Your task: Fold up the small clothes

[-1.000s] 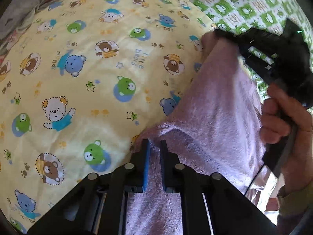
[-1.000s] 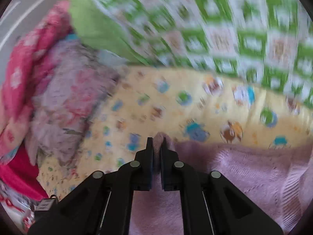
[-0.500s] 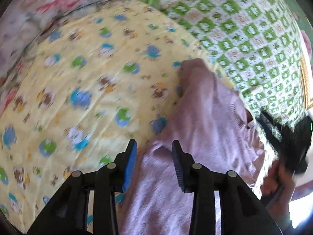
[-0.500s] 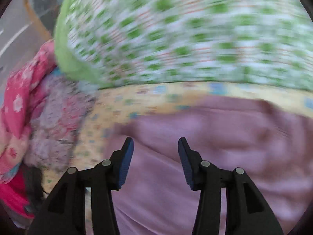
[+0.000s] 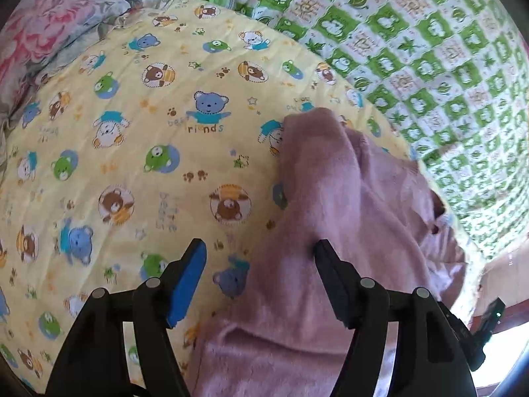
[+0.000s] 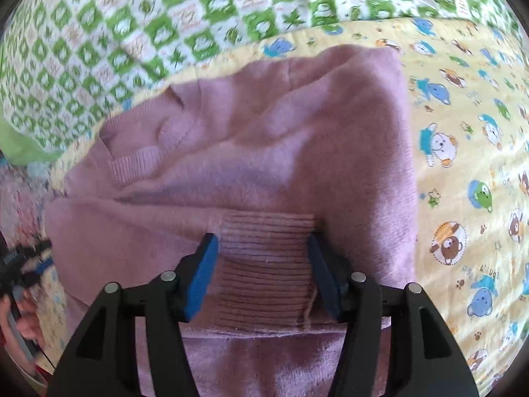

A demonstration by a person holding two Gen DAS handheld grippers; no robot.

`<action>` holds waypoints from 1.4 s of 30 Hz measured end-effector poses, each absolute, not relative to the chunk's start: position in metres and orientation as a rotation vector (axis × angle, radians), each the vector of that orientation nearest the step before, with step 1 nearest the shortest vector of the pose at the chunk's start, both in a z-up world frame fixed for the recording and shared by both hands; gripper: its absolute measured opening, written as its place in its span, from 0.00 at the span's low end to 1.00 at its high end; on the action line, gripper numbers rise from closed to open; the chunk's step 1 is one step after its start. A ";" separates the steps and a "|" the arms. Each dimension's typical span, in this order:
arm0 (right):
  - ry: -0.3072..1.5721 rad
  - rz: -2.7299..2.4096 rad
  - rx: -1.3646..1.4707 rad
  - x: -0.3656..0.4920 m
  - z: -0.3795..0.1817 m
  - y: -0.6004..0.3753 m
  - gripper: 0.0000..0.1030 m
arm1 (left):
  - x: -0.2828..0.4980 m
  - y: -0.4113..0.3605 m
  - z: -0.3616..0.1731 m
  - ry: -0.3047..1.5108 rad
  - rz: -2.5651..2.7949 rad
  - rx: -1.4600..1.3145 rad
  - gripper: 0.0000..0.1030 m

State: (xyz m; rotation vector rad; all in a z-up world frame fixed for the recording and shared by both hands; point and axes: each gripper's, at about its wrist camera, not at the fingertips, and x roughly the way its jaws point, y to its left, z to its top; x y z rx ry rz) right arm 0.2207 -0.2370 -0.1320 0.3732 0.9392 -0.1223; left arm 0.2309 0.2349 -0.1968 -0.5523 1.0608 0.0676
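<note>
Left gripper (image 5: 259, 258): wide open, holding nothing; pink sweater (image 5: 347, 218) lies ahead, right.
Right gripper (image 6: 263, 253): wide open, empty, straddling the ribbed cuff (image 6: 267, 231).
Bear blanket (image 5: 132, 165): under the sweater.
Advice: pinch an outer edge, fold flat, smooth creases.

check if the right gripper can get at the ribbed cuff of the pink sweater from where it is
Probably yes. The right gripper is open, its jaws standing either side of the ribbed cuff on the pink sweater, with nothing lying between them and the cuff.
</note>
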 end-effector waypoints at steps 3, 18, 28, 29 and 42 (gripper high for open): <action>0.931 -0.147 0.290 0.220 -0.129 -0.234 0.55 | 0.237 0.235 -0.200 1.069 0.084 -0.540 0.67; 0.810 -0.041 0.377 0.202 -0.084 -0.264 0.09 | 0.270 0.219 -0.195 1.072 0.116 -0.426 0.66; 0.923 -0.184 0.333 0.208 -0.098 -0.263 0.25 | 0.281 0.212 -0.215 1.132 0.220 -0.355 0.67; 0.886 -0.169 0.318 0.203 -0.089 -0.256 0.26 | 0.281 0.214 -0.214 1.128 0.225 -0.359 0.67; 0.905 -0.092 0.471 0.165 -0.106 -0.272 0.37 | 0.246 0.227 -0.194 1.146 0.176 -0.290 0.65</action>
